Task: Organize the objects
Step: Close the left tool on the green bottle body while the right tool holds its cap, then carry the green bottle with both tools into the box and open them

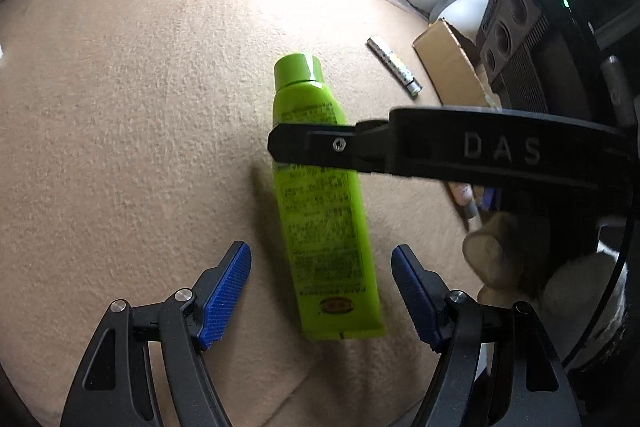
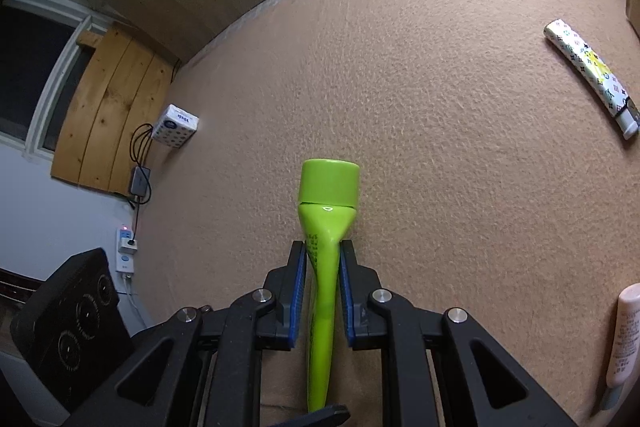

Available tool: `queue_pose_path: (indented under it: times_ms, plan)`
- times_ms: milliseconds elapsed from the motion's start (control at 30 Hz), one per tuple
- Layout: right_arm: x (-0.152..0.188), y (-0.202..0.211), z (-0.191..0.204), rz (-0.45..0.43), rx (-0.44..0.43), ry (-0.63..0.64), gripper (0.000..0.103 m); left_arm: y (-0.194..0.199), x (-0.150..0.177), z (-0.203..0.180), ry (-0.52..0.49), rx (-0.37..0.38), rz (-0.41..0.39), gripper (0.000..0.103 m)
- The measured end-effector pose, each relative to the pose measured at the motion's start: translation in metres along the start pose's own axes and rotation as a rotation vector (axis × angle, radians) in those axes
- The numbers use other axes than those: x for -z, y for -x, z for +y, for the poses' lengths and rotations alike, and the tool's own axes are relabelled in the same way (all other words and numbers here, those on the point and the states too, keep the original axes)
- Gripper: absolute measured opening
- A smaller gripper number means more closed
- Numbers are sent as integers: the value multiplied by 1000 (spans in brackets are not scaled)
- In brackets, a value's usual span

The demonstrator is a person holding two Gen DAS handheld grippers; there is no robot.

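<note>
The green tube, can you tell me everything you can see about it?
The green tube is bright lime, soft-looking plastic with a fat round cap and a flat crimped end, printed with small text. It lies over the tan carpet. The right gripper squeezes its body between blue fingers; the left gripper hangs open around its bottom end.

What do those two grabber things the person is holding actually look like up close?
Both tongs, left and right, are black plastic linkages with silver pivot pins. The fingertips carry ribbed blue pads. One black finger has raised letters "DAS" on its side. No cables or sleeves show.
</note>
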State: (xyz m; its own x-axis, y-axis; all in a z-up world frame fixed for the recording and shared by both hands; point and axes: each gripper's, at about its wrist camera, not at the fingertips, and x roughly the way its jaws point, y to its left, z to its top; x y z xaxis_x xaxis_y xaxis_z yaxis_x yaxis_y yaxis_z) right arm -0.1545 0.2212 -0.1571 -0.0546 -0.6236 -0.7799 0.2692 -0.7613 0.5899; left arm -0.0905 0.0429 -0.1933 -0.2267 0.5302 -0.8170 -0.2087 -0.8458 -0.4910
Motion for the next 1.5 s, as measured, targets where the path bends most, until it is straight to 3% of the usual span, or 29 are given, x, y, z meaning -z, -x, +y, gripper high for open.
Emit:
queue_pose_path:
  times_ms: [233,400,533,967,1300,1500]
  plan:
    - [1,2,4,-11,-27,-14,14,5,0,1,5,22,-6,74]
    - [1,7,7,-21,-37,-13,14,9,3,-1,10,34,6,63]
    - [1,14,8,-32,-25,0,14,16,3,-2,11,34,5,45]
    - [1,59,-7,-102,-8,-21,14,38,0,-40,-57,61,-16,45]
    - [3,124,-30,-187,34,-25,14,27,-11,-117,-167,91,-31,45]
    - [2,173,-60,-247,82,-39,14,-22,-48,-193,-229,126,-37,45]
